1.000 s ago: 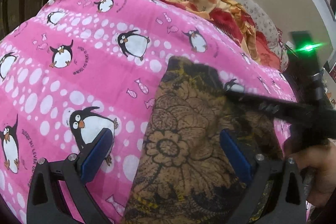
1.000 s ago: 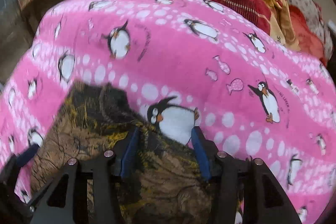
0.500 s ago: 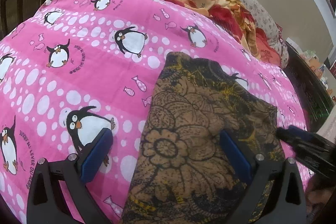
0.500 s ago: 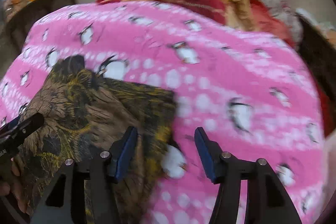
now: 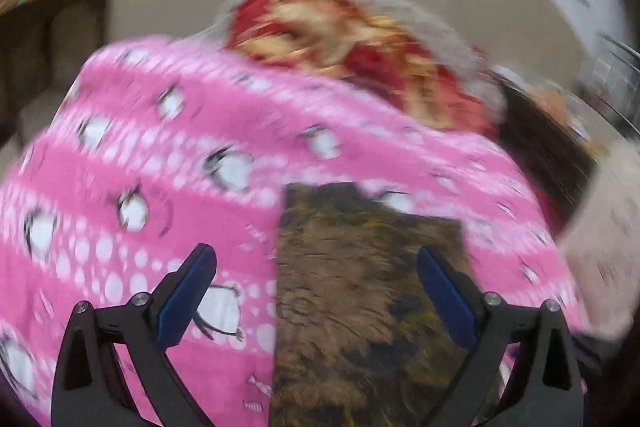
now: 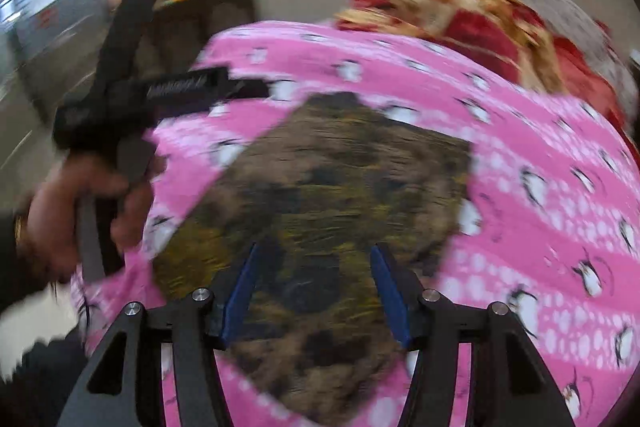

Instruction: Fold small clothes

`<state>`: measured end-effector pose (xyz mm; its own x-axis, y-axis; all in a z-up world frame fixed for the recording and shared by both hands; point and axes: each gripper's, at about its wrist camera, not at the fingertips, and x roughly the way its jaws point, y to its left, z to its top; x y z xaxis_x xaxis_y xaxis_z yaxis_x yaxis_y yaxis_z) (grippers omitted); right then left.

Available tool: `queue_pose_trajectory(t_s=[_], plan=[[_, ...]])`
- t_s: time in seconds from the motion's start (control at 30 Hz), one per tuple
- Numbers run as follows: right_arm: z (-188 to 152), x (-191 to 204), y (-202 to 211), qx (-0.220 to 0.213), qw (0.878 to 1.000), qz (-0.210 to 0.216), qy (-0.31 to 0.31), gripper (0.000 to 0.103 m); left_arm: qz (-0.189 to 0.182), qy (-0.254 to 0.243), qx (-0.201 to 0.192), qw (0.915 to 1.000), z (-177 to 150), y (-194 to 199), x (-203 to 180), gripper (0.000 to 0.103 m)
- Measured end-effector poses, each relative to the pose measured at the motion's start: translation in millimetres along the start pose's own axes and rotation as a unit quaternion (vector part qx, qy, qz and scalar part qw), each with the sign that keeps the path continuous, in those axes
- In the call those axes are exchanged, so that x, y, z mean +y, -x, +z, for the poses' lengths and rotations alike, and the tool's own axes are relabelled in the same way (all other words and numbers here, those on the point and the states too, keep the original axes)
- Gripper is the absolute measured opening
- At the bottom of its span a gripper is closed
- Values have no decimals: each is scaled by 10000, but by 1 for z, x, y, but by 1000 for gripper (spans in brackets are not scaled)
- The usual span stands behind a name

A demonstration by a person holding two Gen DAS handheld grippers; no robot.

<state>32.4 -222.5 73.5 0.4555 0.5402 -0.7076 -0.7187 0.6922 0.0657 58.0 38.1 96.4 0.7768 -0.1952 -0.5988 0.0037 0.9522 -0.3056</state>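
Note:
A brown and black floral cloth (image 5: 360,291) lies folded and flat on the pink penguin sheet (image 5: 140,147). It also shows in the right wrist view (image 6: 332,195). My left gripper (image 5: 316,291) is open and empty, raised above the cloth's near left part. My right gripper (image 6: 314,291) is open and empty, raised above the cloth's near edge. The left gripper's body, held in a hand, shows at the left of the right wrist view (image 6: 132,95). Both views are motion-blurred.
A heap of red and yellow cloth (image 5: 360,59) lies at the far end of the bed, also in the right wrist view (image 6: 472,15). A dark wooden cabinet (image 6: 200,19) stands beyond the bed's left side. A pale object (image 5: 604,235) sits at the right edge.
Both grippers have pulled back and up from the cloth, so both views now show more of the room. The cloth lies still, released. The right gripper was open half a second ago too.

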Motion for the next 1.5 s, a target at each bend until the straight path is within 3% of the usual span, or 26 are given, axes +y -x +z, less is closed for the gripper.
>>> queue_pose_trajectory(t_s=[0.07, 0.13, 0.17, 0.23, 0.3, 0.37, 0.5, 0.7, 0.8, 0.87, 0.9, 0.93, 1.0, 1.17, 1.33, 1.4, 1.5], plan=[[-2, -4, -5, -43, 9998, 180, -58, 61, -399, -513, 88, 9978, -9, 9, -15, 100], [-2, -9, -11, -15, 9993, 358, -53, 61, -451, -987, 227, 9938, -24, 4, -26, 95], [-3, -11, -17, 59, 9993, 361, 6, 61, -356, -1120, 368, 9924, -32, -4, -28, 88], [-7, -13, -26, 209, 9980, 604, 24, 61, -340, -1029, 784, 9910, -45, -25, -23, 47], [-15, -11, -33, 316, 9978, 553, 174, 61, -464, -759, 1010, 9909, -55, -42, -15, 40], [-31, -12, -51, 644, 9967, 401, 296, 60, -526, -687, 996, 9913, -63, -48, -13, 40], [-44, -26, -52, 286, 9975, 632, -93, 61, -481, -710, 978, 9915, -69, -56, -12, 40], [-44, -19, -50, 284, 9986, 439, 14, 62, -372, -786, 925, 9919, -71, -55, -14, 40], [-42, -18, -32, 365, 9985, 317, -248, 62, -240, -875, 954, 9913, -63, -36, -17, 41], [-50, -25, -10, 260, 9978, 126, -605, 64, -105, -753, 804, 9939, -59, -13, -8, 60], [-57, -32, 2, 215, 9963, -77, -832, 67, -6, -704, 707, 9950, -59, -2, -2, 78], [-62, -37, 10, 209, 9949, -280, -949, 69, 81, -639, 623, 9960, -60, 7, 5, 82], [-77, -51, 22, 324, 9898, -815, -1119, 69, 257, -472, 736, 9958, -64, 15, 18, 82], [-100, -85, 38, 408, 9716, -1293, -1940, 75, 844, -241, 1060, 9905, -78, 17, 30, 82], [-97, -84, 45, 268, 9551, -1182, -2705, 77, 1020, -197, 1146, 9880, -85, 20, 3, 82], [-91, -72, 49, 263, 9531, -1122, -2800, 86, 1065, -258, 1111, 9877, -86, 25, -10, 82], [-79, -50, 53, 376, 9544, -1191, -2712, 90, 1117, -220, 1103, 9874, -88, 34, -22, 82]])
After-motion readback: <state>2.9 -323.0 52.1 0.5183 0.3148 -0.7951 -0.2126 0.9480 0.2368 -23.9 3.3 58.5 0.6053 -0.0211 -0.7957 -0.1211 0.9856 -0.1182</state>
